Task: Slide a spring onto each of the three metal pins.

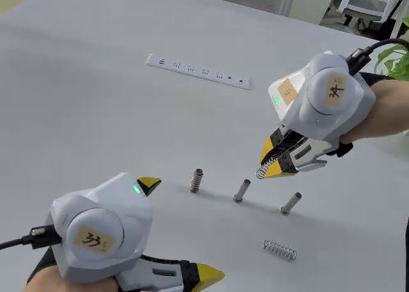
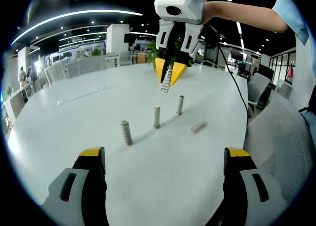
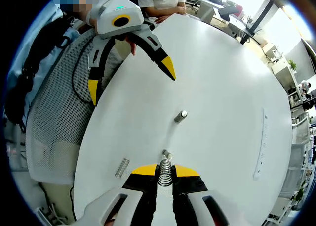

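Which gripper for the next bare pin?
Right. The right gripper is shut on a spring, hovering near the bare middle pin. The left gripper is open, empty and farther from it.

Three short metal pins stand upright in a row on the worktop (image 1: 96, 113). The middle pin (image 1: 241, 191) is bare. Just left of it, the left pin (image 1: 197, 172) wears a fitted spring (image 1: 196, 182). The right pin (image 1: 290, 203) is bare. A loose spring (image 1: 279, 250) lies flat, nearer the person and right of the middle pin. A held spring (image 1: 264, 169) hangs slanted just above the middle pin, pinched in the right tool (image 1: 271, 167).
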`<action>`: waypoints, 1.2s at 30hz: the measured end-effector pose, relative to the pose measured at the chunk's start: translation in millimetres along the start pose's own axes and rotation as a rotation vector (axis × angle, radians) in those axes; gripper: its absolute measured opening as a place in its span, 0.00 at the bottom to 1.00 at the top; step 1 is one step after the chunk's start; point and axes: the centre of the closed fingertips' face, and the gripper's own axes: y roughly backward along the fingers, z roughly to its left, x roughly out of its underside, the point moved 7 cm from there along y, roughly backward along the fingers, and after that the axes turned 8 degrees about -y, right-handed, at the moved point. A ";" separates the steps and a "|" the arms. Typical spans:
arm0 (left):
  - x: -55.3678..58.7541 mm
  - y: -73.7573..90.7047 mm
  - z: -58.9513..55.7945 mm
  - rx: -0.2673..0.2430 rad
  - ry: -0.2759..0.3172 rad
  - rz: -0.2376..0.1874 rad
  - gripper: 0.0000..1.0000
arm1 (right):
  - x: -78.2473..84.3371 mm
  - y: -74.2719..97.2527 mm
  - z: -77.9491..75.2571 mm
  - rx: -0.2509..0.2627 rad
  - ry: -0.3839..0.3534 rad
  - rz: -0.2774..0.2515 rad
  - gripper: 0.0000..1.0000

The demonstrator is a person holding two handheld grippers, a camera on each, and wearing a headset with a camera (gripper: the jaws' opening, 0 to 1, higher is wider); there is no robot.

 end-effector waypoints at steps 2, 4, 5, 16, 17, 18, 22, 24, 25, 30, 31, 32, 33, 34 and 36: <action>0.1 -0.3 -0.2 0.002 -0.002 0.002 0.99 | 0.2 -2.0 -2.3 -0.005 0.001 0.002 0.07; 0.2 -0.3 -0.8 0.003 -0.004 0.002 0.99 | -1.8 -3.4 -2.7 -0.010 0.004 0.005 0.07; 0.3 -0.4 -0.8 0.003 -0.005 0.003 0.99 | -3.0 -4.3 -2.5 -0.014 0.009 0.009 0.07; 0.3 1.8 0.1 -0.008 0.001 -0.003 0.98 | -5.7 -18.2 -11.3 -0.034 0.033 0.040 0.07; 0.4 1.9 0.1 -0.009 0.001 -0.002 0.98 | -5.8 -19.6 -10.4 -0.037 0.039 0.049 0.07; 0.5 1.9 0.1 -0.010 0.000 -0.002 0.98 | -5.8 -20.4 -10.4 -0.038 0.041 0.050 0.07; -0.2 2.2 -0.4 -0.011 0.002 -0.007 0.99 | -6.2 -22.3 -8.5 -0.041 0.042 0.058 0.07; -0.2 2.1 -1.0 -0.009 0.001 -0.006 0.99 | -4.4 -24.3 -9.4 -0.040 0.041 0.071 0.07; 0.1 1.9 -1.4 -0.007 0.000 -0.003 0.99 | -3.9 -24.2 -9.5 -0.039 0.042 0.076 0.07; 1.0 2.1 -1.2 -0.007 -0.002 0.003 0.98 | -3.4 -26.0 -8.9 -0.050 0.037 0.079 0.07; 1.0 2.1 -1.1 -0.008 -0.002 0.002 0.98 | -4.1 -26.0 -8.0 -0.051 0.038 0.081 0.07; 1.1 2.3 -1.1 -0.008 -0.002 0.001 0.98 | -4.7 -26.1 -7.1 -0.052 0.038 0.082 0.07; 1.3 2.4 -1.1 -0.008 -0.001 0.003 0.98 | -5.3 -26.4 -6.4 -0.053 0.039 0.083 0.07; 1.3 2.6 -1.0 -0.009 0.000 0.003 0.98 | -5.9 -26.4 -5.9 -0.053 0.039 0.083 0.07; 1.4 2.7 -0.9 -0.009 0.001 0.003 0.98 | -7.9 -26.4 -4.6 -0.053 0.040 0.080 0.07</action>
